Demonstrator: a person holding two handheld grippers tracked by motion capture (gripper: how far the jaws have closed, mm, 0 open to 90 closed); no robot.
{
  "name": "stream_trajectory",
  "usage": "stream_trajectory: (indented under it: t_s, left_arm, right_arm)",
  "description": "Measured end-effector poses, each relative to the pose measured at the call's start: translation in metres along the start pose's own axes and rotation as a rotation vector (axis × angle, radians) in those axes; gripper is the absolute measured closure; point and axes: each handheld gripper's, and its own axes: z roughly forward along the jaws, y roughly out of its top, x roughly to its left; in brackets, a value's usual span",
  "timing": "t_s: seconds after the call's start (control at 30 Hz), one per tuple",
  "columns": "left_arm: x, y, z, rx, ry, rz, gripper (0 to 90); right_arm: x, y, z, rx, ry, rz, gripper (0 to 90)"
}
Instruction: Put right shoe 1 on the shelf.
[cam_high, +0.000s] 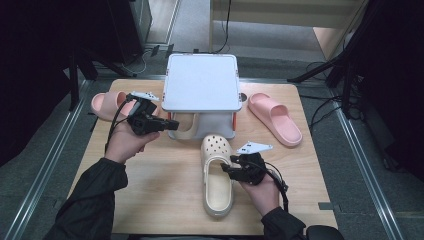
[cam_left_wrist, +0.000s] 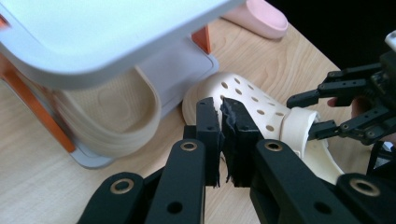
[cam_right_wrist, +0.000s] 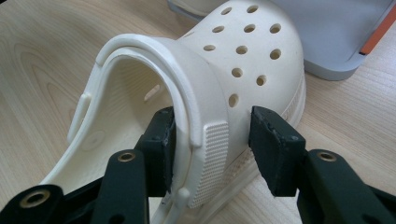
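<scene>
The cream clog (cam_high: 218, 175) lies on the bench (cam_high: 165, 200), toe toward the small white two-tier rack (cam_high: 201, 82) and heel toward the person. The right gripper (cam_high: 231, 166) straddles its side wall where the strap pivots: in the right gripper view one pad sits inside the shoe and the other stands off the outer wall with a clear gap, so the jaws are open around the clog, not pinching it (probably a grasp being lined up or let go). The matching cream clog (cam_left_wrist: 114, 121) already sits on the rack's lower shelf, which suggests this one is meant to join it. The left gripper (cam_high: 167, 124) hovers at the rack's lower opening with jaws closed on nothing. Two pink slides flank the rack, one (cam_high: 107, 104) at the left, one (cam_high: 276, 119) at the right.
</scene>
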Motion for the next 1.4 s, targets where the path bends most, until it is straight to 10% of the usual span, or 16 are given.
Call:
stream_trajectory:
  t_s: [0.4, 0.83, 1.4]
  left_arm:
    - [0.015, 0.028, -0.025, -0.055, 0.025, -0.005, 86.0]
    - [0.033, 0.034, -0.01, -0.032, 0.114, -0.013, 86.6]
    - [0.037, 0.032, -0.009, -0.046, 0.075, -0.034, 84.4]
  right_arm:
    - [0.0, 0.001, 0.001, -0.007, -0.008, 0.031, 56.1]
    - [0.0, 0.002, 0.001, -0.016, -0.02, 0.03, 61.0]
    - [-0.009, 0.012, -0.008, -0.021, -0.06, 0.06, 75.8]
